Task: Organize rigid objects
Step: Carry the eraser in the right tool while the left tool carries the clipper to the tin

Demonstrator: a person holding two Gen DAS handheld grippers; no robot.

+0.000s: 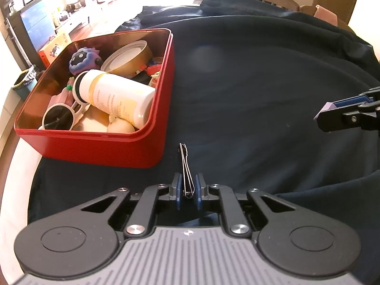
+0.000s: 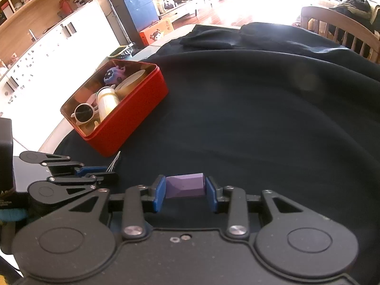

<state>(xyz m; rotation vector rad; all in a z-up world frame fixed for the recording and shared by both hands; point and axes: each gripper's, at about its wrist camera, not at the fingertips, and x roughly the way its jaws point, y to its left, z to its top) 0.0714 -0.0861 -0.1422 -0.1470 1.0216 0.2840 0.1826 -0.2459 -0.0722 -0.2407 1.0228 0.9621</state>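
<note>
A red tin box [image 1: 99, 153] stands on the dark cloth at the left, holding a white bottle [image 1: 118, 96], white sunglasses [image 1: 59, 116], a purple toy [image 1: 82, 59] and a gold-rimmed lid [image 1: 128, 58]. My left gripper [image 1: 188, 187] is shut on a metal nail clipper [image 1: 185, 166], just right of the box's near corner. My right gripper [image 2: 185, 187] is shut on a purple faceted block [image 2: 185, 186], held above the cloth; it also shows in the left wrist view [image 1: 332, 111]. The box shows in the right wrist view [image 2: 133, 116], with the left gripper [image 2: 106, 174] below it.
A dark blue cloth [image 1: 249, 83] covers the round table, bunched up at the back. Wooden chairs [image 2: 342, 30] stand behind the table at the right. A fridge [image 2: 140, 14] and shelves are far left.
</note>
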